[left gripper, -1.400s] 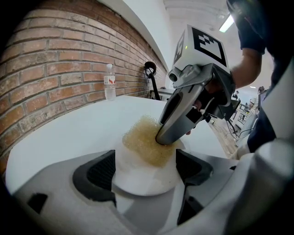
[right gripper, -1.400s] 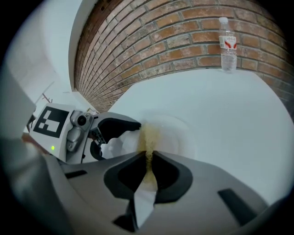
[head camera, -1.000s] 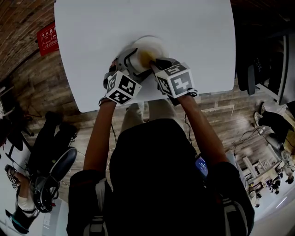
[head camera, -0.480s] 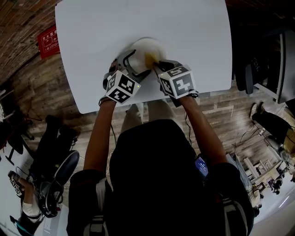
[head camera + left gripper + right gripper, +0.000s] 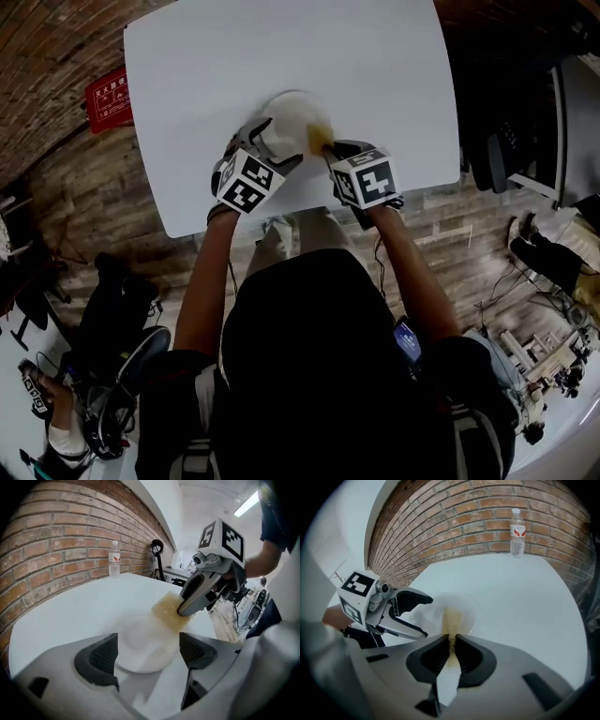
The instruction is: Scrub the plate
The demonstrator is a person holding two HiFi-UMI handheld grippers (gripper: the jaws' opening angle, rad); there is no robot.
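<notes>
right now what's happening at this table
A person is scrubbing a white plate on the table. The right gripper is shut on a yellow sponge, which presses on the plate's rim. The left gripper is open, its jaws on either side of the plate's near part.

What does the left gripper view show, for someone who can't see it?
The right gripper holds a yellow sponge against a white plate on a white table. The left gripper's spread jaws flank the plate; a water bottle stands by the brick wall.
</notes>
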